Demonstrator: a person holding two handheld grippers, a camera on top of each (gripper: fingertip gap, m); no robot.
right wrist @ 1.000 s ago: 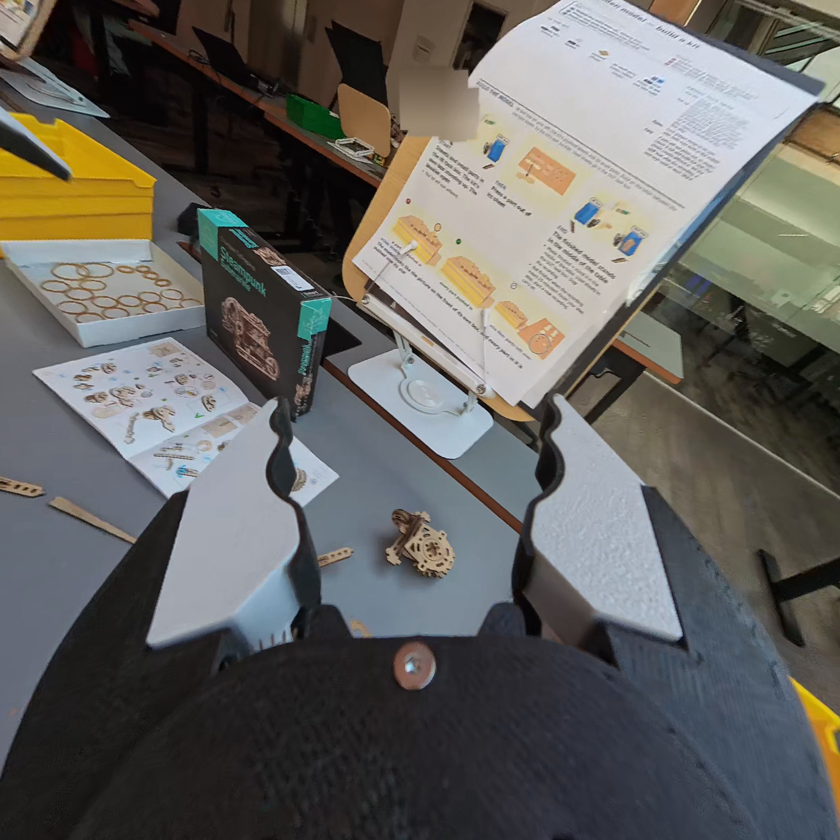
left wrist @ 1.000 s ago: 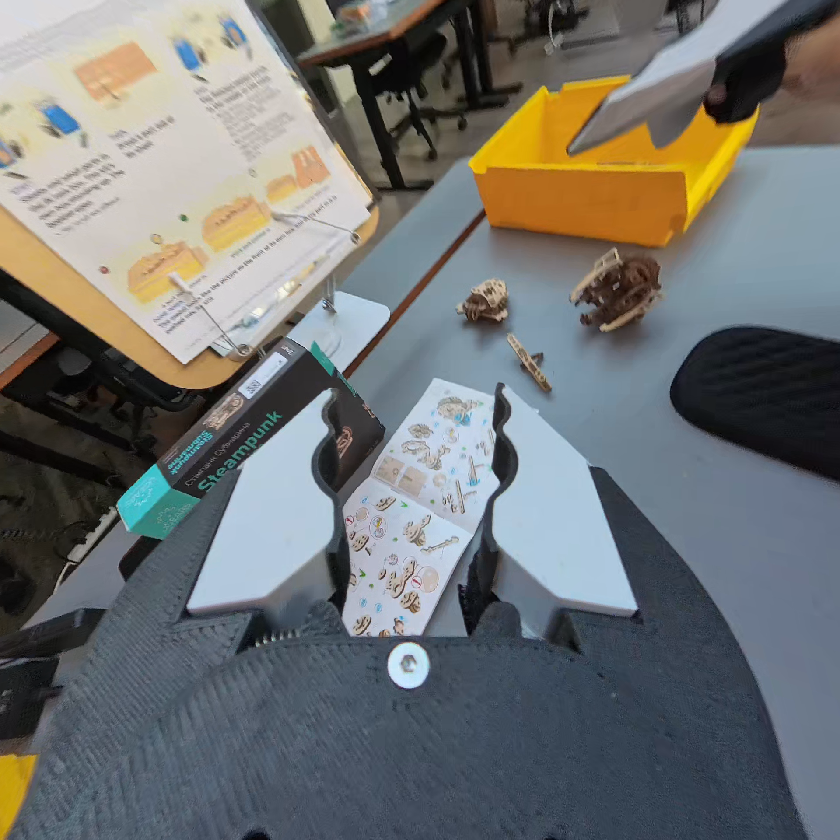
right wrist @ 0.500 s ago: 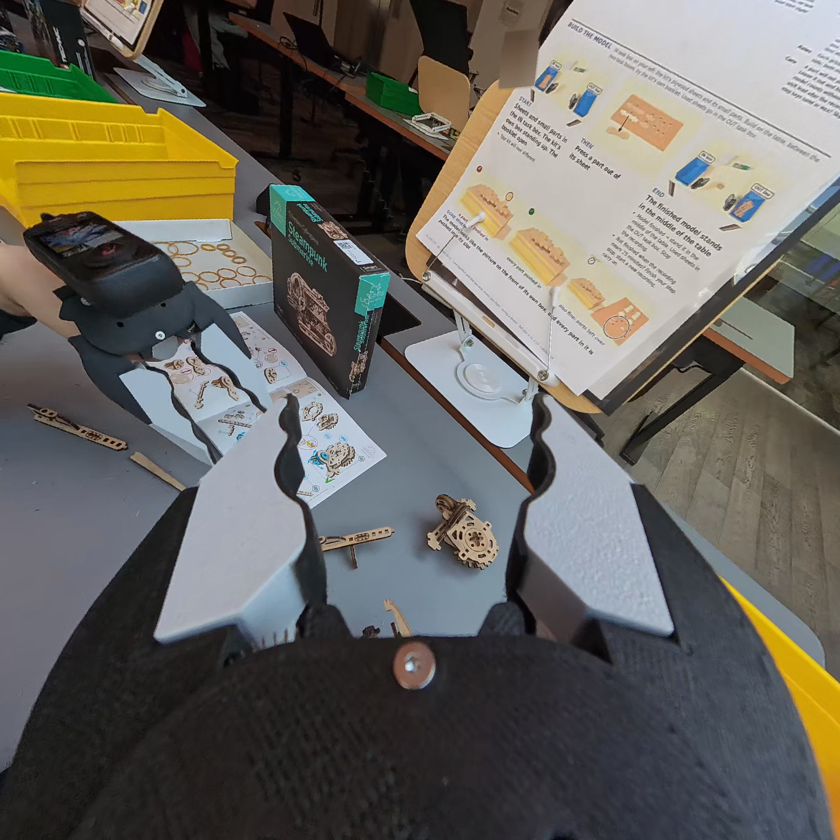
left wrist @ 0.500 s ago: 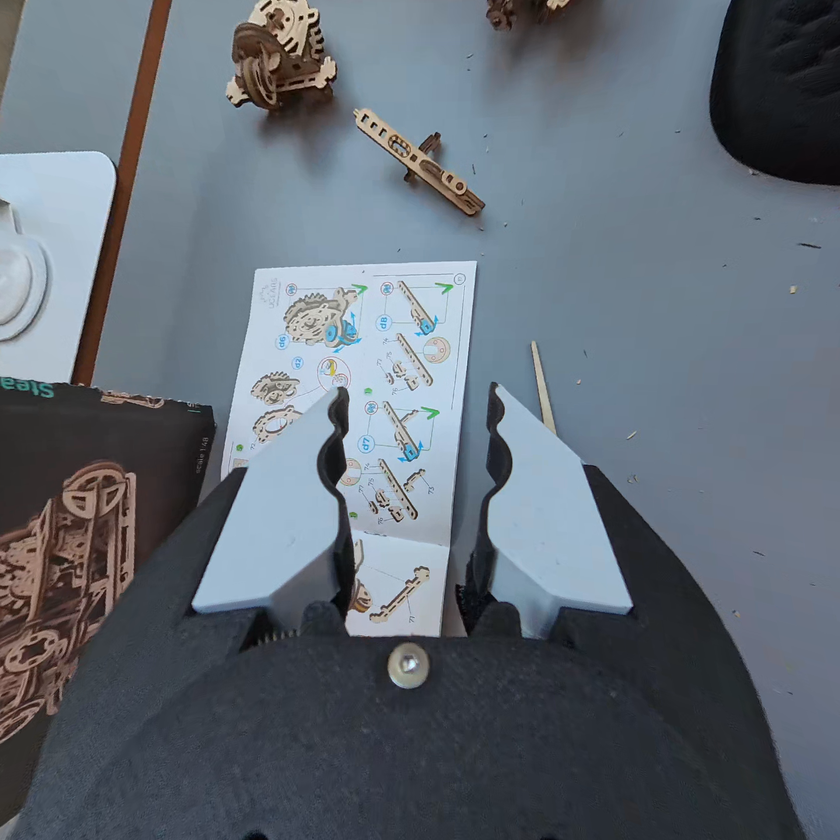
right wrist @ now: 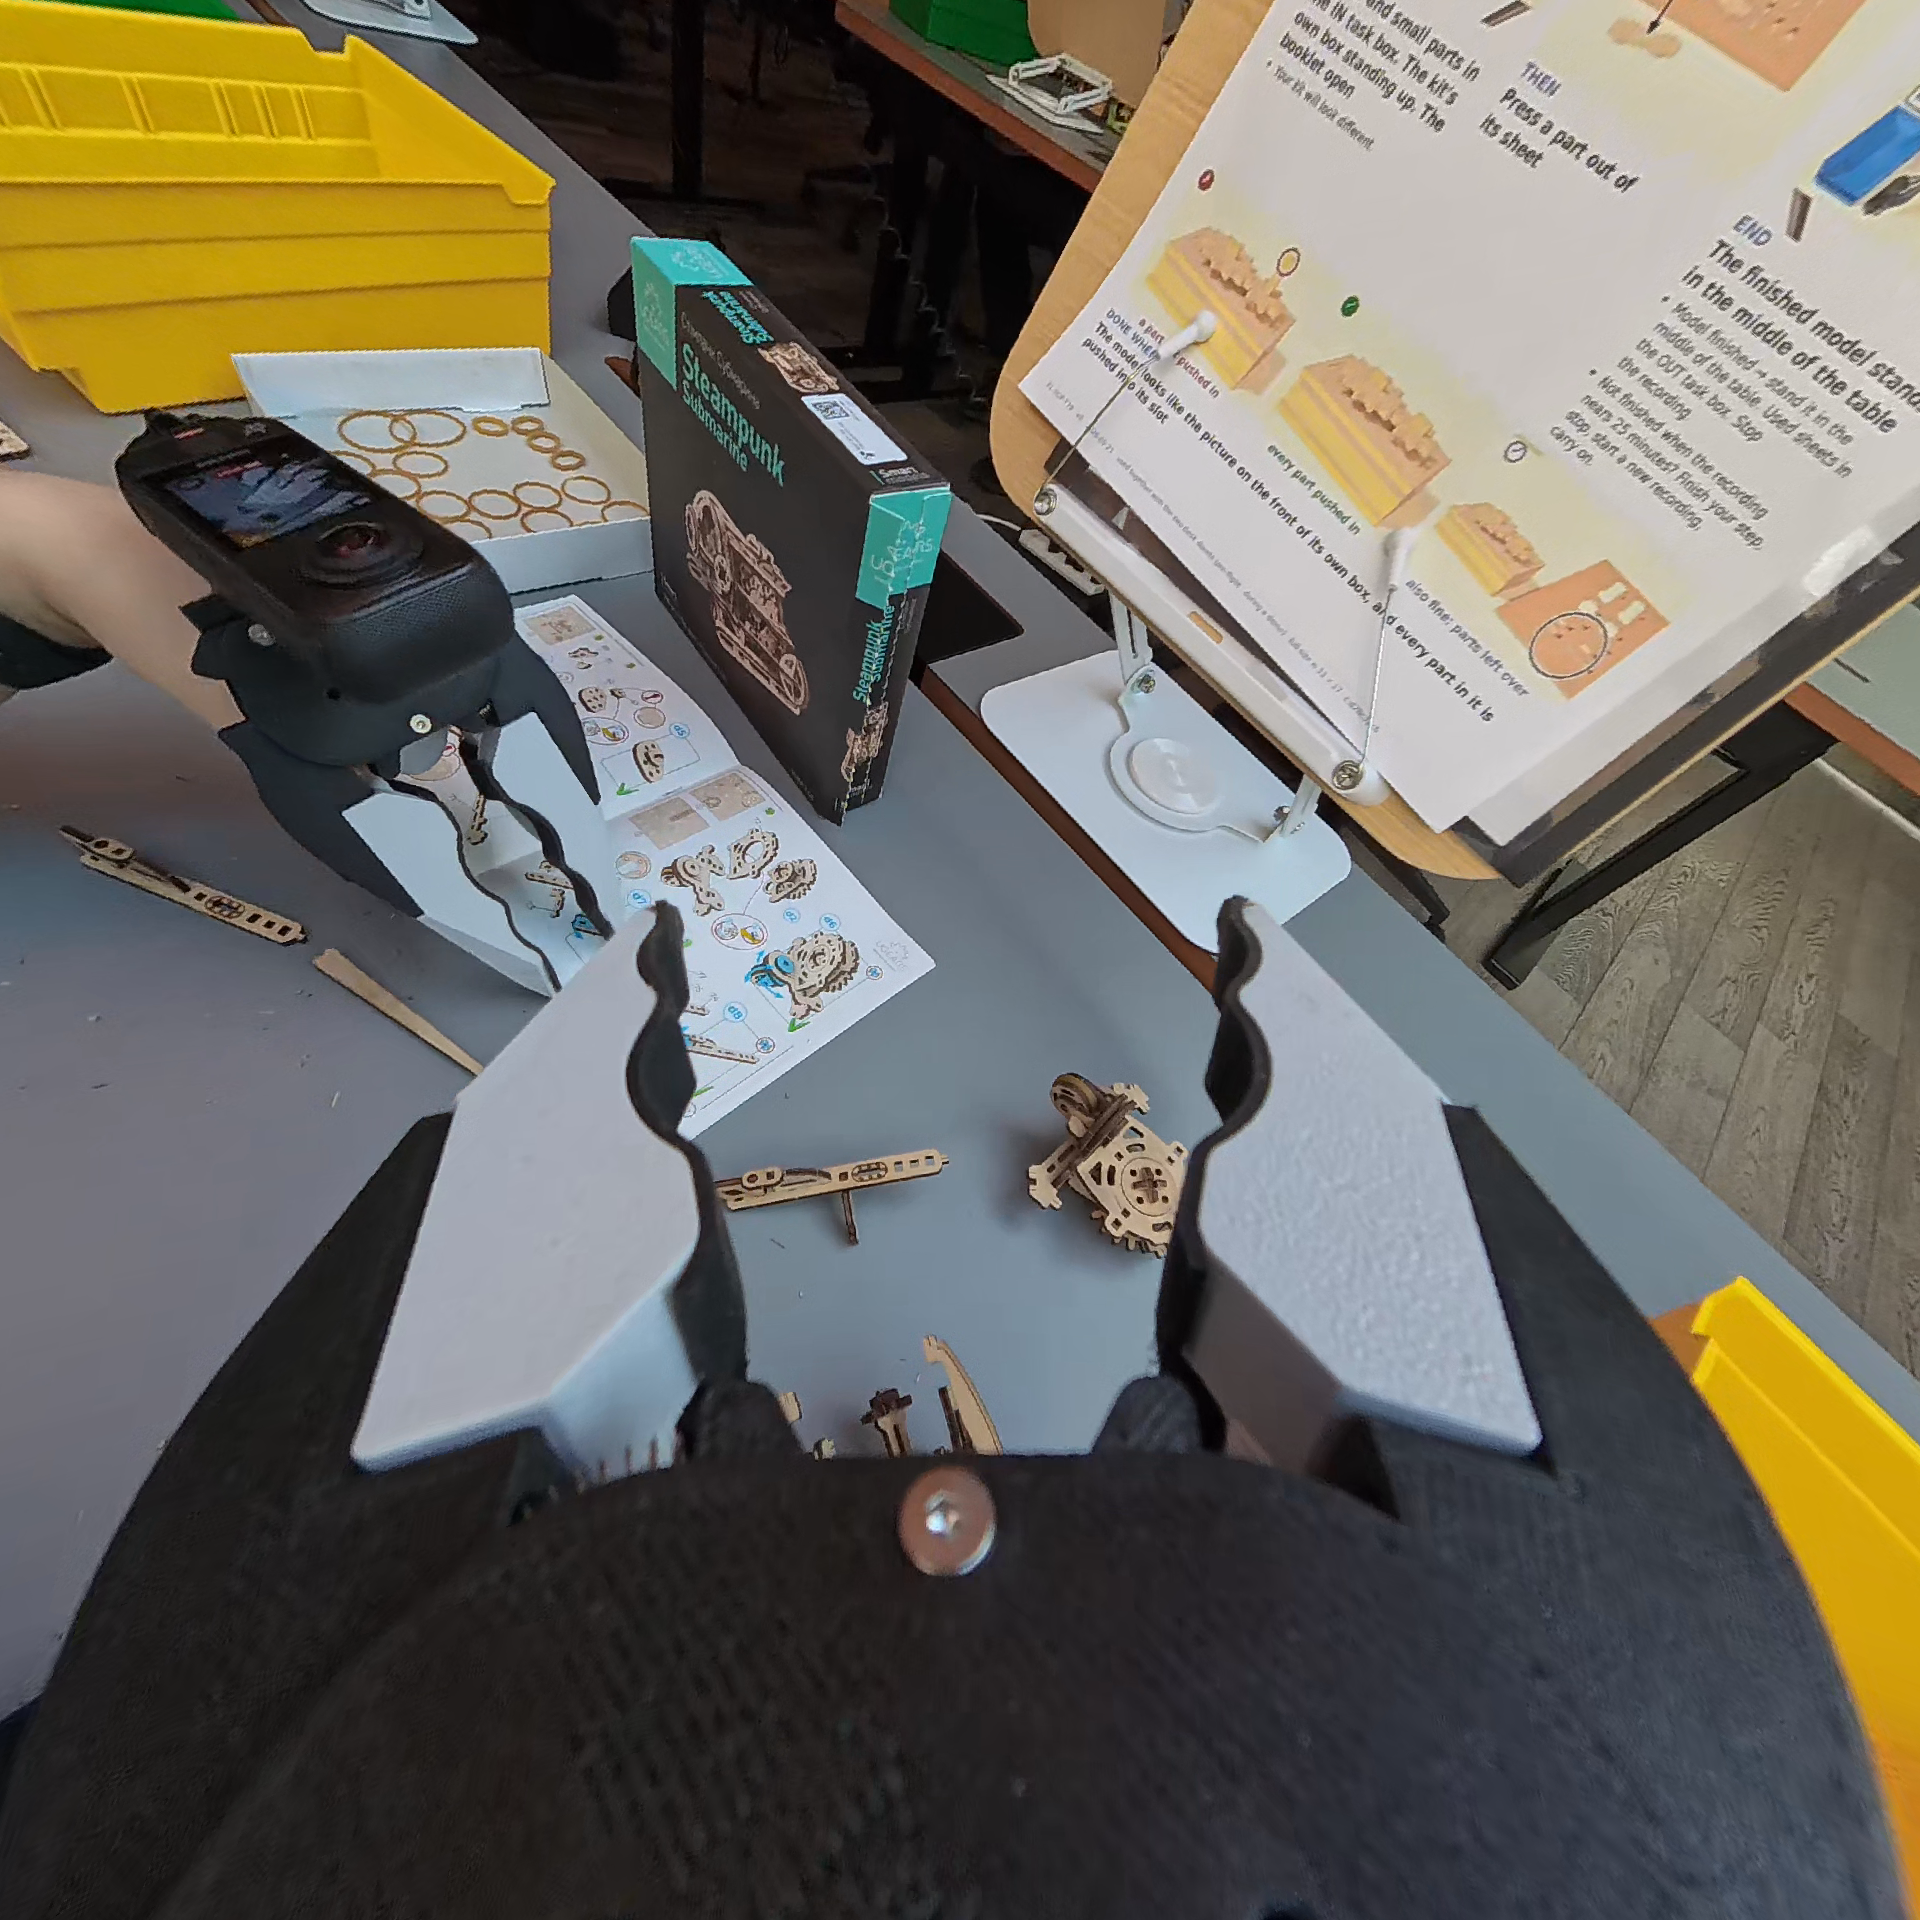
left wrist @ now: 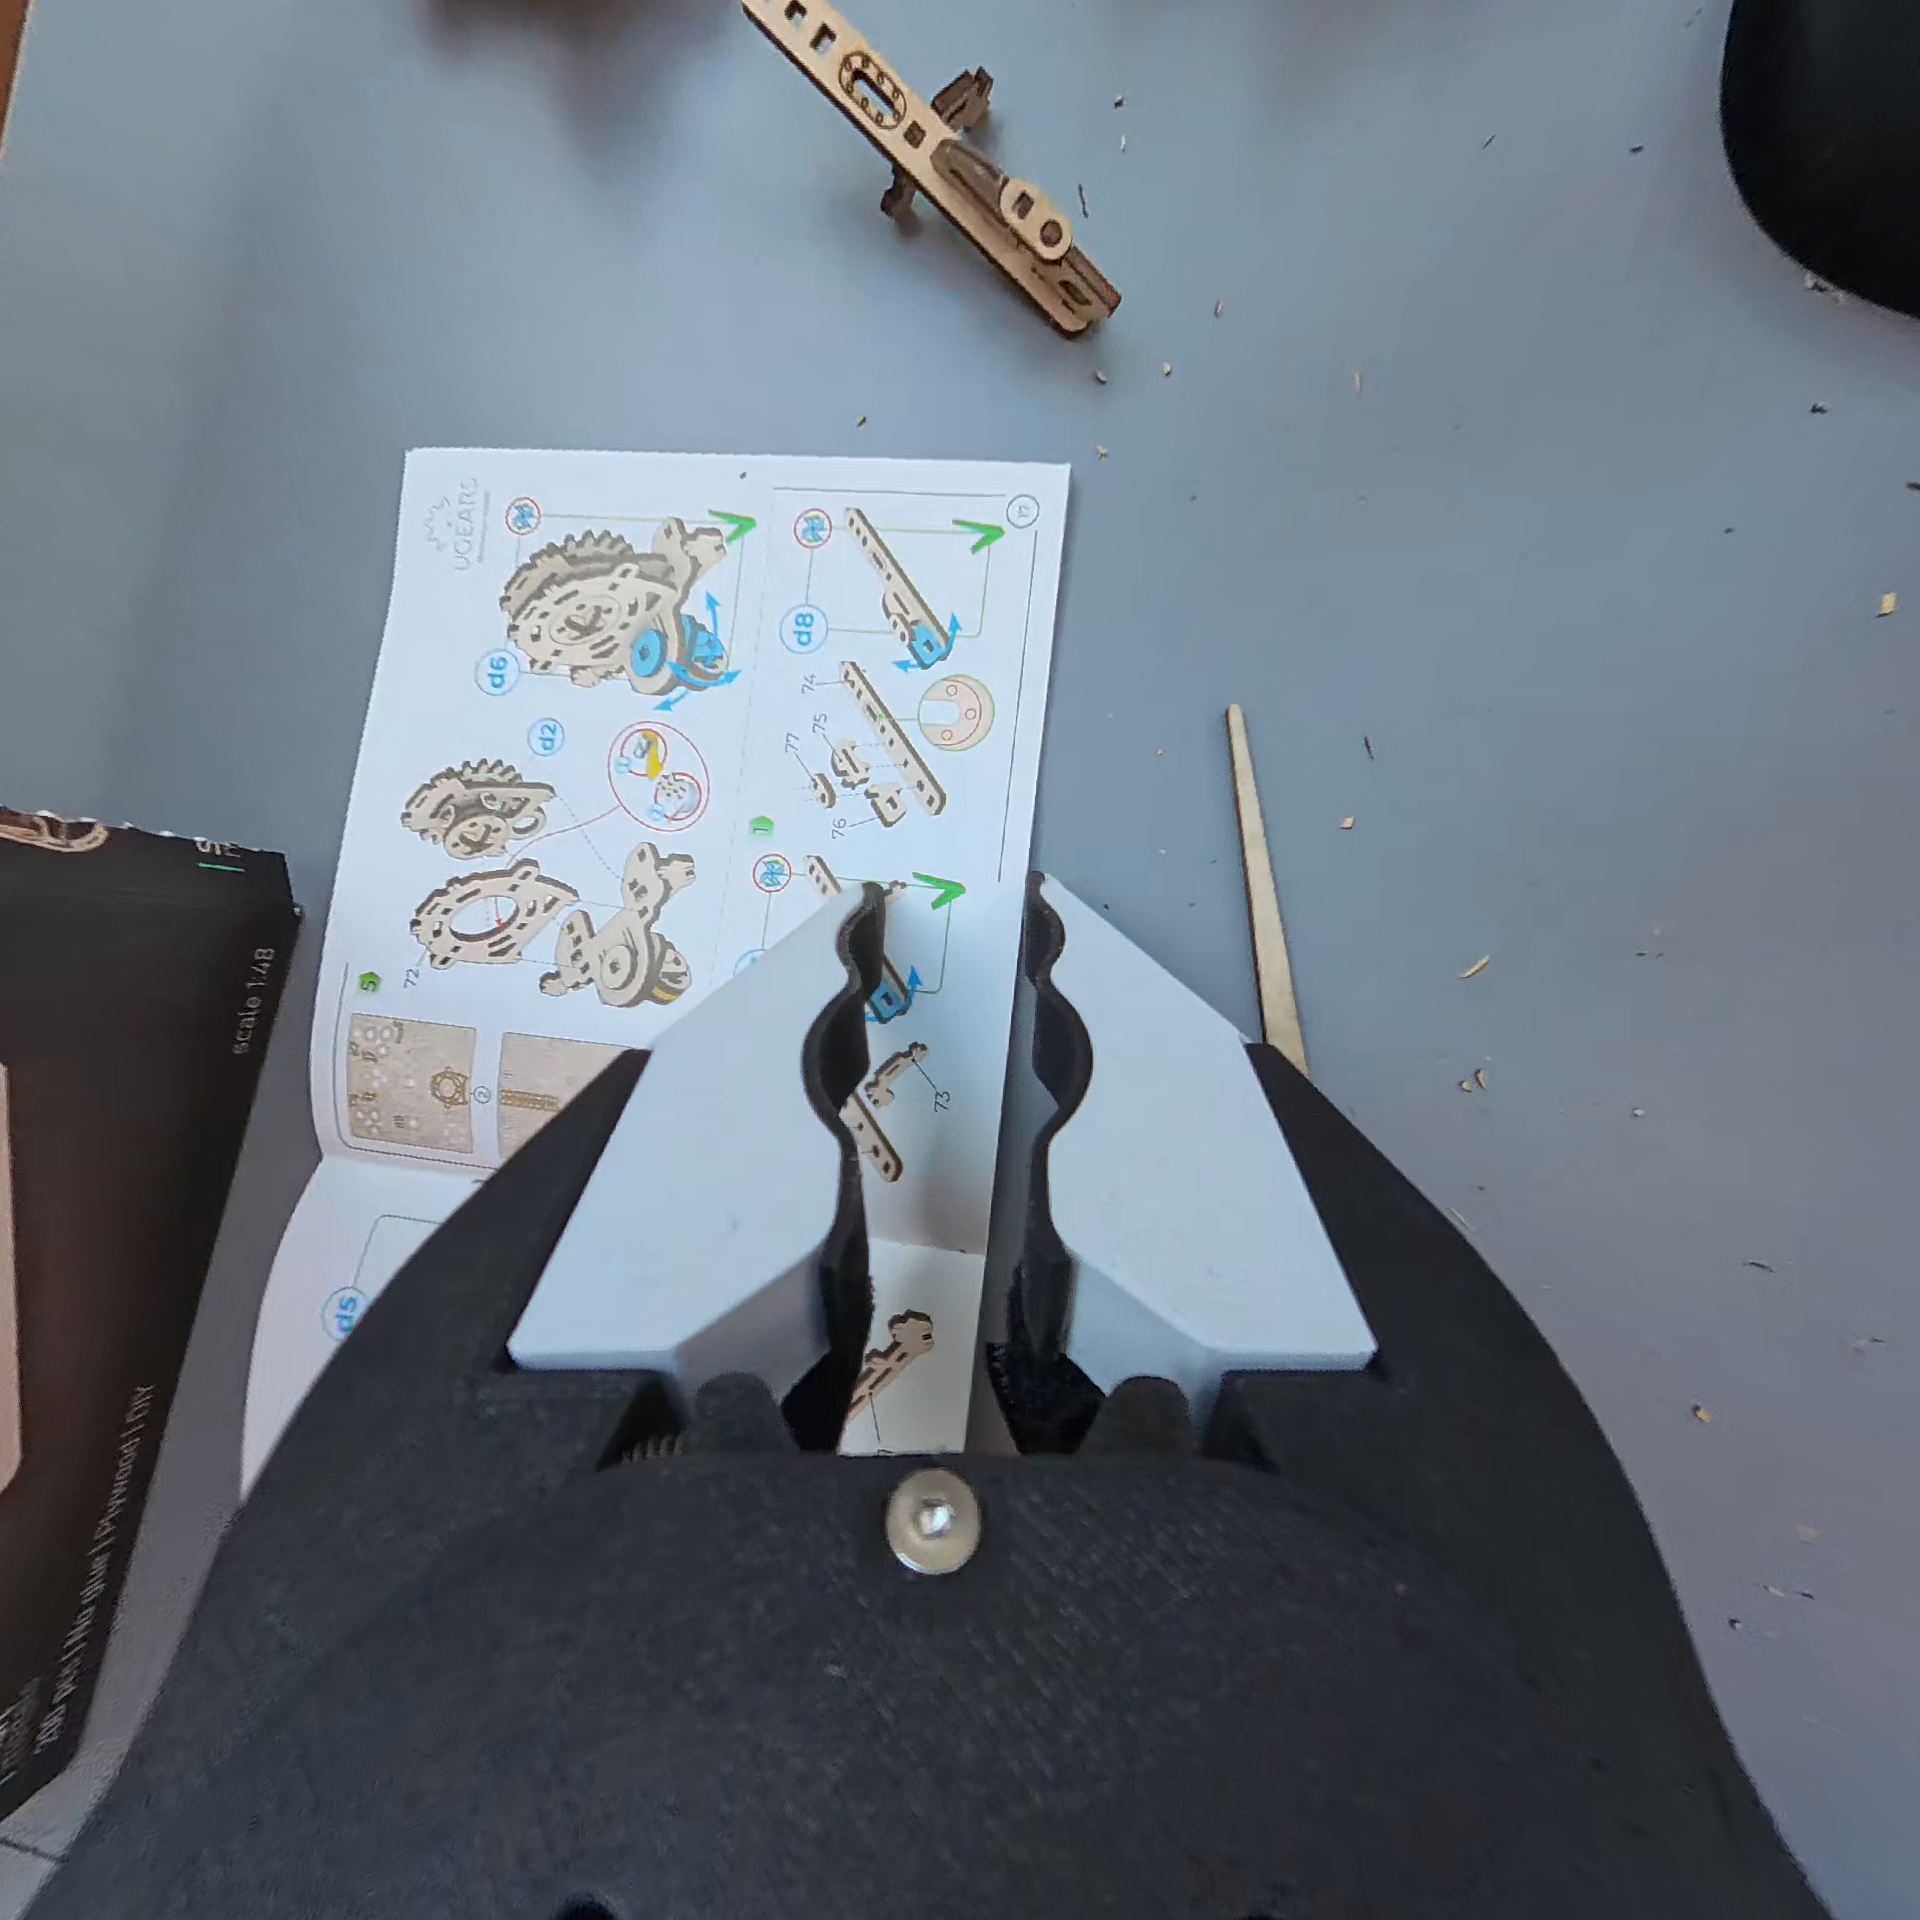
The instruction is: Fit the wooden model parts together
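Both grippers empty: left gripper (left wrist: 940,904) narrow-fingered, poised over the booklet (left wrist: 665,727), right gripper (right wrist: 940,935) wide above the slotted strip (right wrist: 831,1182) and gear assembly (right wrist: 1107,1174) on the bench (right wrist: 208,1143); probably consulting, then picking both.

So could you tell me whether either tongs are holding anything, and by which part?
Nothing is held: the left tongs hang open over the white instruction booklet; the right tongs are open and empty.
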